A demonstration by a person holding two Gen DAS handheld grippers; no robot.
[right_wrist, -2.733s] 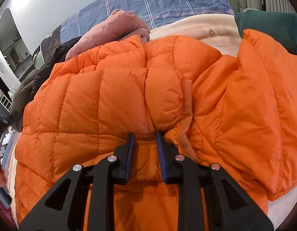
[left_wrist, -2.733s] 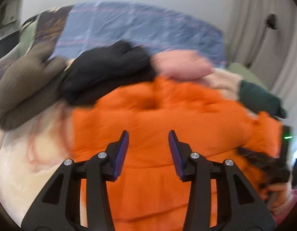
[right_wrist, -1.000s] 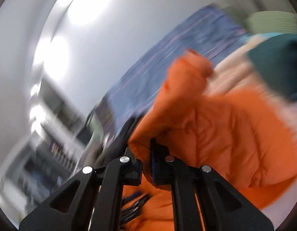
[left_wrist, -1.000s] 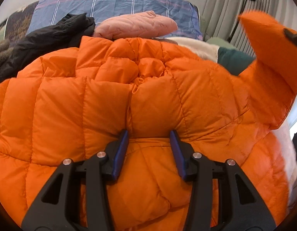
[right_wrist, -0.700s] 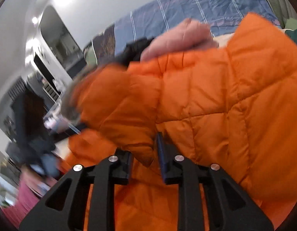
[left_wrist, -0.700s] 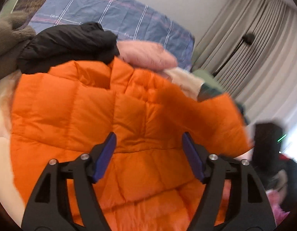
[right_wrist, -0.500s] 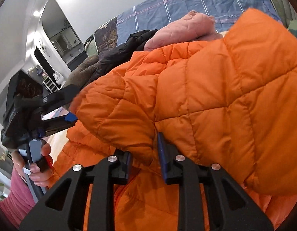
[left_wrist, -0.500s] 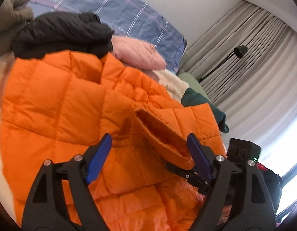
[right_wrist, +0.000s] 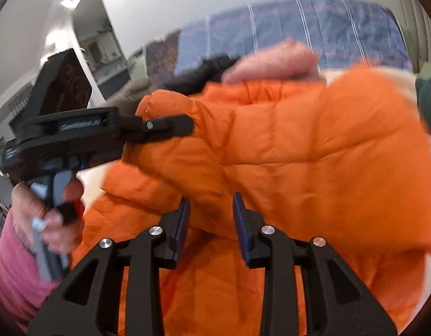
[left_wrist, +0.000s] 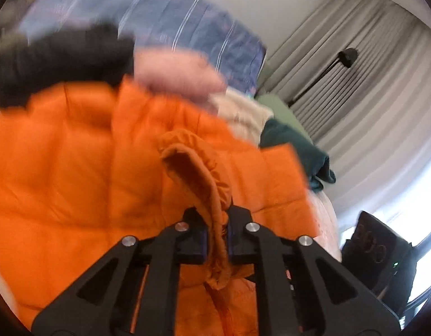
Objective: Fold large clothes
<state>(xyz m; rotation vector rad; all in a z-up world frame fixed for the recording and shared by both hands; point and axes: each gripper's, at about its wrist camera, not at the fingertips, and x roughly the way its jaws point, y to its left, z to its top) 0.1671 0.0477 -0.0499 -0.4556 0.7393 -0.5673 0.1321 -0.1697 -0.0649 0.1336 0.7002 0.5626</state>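
- My left hand-held gripper [left_wrist: 215, 233] has just snapped closed and now pinches the elastic cuff [left_wrist: 198, 168] of the orange puffer jacket [left_wrist: 75, 168]; the cuff stands up out of the jaws.
- My right hand-held gripper [right_wrist: 211, 224] has just been opening; its blue pads [right_wrist: 240, 224] stand apart with a fold of jacket sleeve between them, and they do not seem to press on it.
- The jacket lies spread on the bed, filling the near part of both views.
- Behind the jacket sit a pink garment [left_wrist: 176, 75] and a black garment [left_wrist: 58, 61], blurred.
- Beyond those runs a blue checked cover [right_wrist: 313, 25].
- To the right of the jacket lies a dark green garment [left_wrist: 296, 151], with grey curtains [left_wrist: 369, 89] behind it.
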